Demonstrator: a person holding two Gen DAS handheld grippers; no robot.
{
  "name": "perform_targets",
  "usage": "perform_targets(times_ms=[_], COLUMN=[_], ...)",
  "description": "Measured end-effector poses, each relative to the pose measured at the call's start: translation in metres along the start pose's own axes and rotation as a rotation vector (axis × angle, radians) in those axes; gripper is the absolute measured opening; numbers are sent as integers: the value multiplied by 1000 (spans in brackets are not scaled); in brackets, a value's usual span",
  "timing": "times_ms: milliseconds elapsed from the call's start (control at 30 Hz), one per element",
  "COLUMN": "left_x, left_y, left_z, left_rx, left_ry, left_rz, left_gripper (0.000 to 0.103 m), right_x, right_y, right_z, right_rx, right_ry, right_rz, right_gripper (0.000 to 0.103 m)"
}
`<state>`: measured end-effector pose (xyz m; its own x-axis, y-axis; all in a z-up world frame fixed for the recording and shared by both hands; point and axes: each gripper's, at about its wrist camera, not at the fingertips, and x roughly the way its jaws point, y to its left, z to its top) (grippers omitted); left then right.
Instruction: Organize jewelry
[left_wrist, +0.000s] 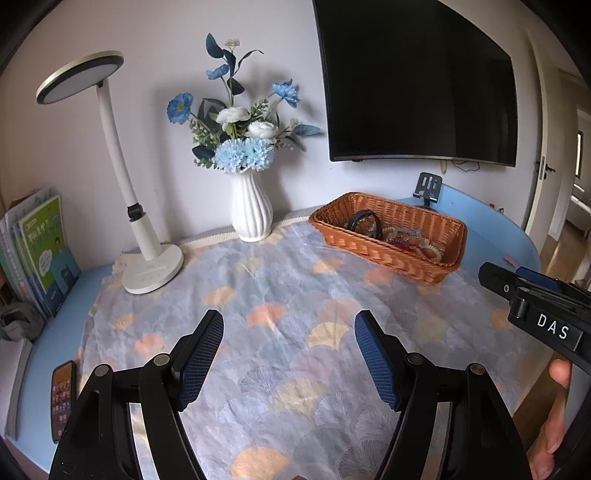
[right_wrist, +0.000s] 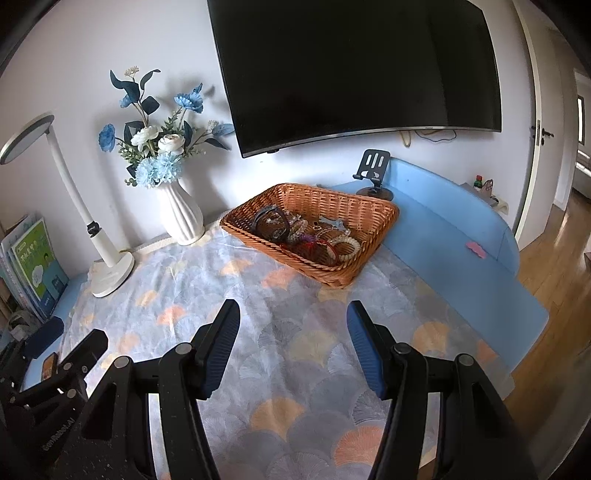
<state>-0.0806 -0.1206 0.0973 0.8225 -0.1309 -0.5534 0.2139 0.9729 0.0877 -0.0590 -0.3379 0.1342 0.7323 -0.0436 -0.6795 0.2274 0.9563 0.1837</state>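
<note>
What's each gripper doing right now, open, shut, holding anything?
Left gripper: open, empty, above the patterned cloth.
Right gripper: open, empty, short of the wicker basket of jewelry.

Blue bench, mostly under a fan-patterned cloth. On the cloth: basket of jewelry at the far right, white vase at the far edge, lamp base at the far left corner. On bare blue: phone stand behind the basket, phone at left, books upright at far left, pink clip at right.
</note>
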Motion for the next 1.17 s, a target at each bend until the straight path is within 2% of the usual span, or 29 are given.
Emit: perform_targets(times_ms=[867,1100,1167], left_x=[8,3,3], left_y=[4,3,5], left_z=[-4,-6,-5], left_rx=[-23,-2,-10], left_ry=[16,-26,-18], left_rz=[-1,33,17], left_gripper=[75,75,75], right_x=[4,6,6], right_y=[8,11,11], right_z=[-4,-4,-4], right_rx=[-22,-36,-36], right_ry=[15,18,18], right_rz=[3,7,8], right_gripper=[63,63,63])
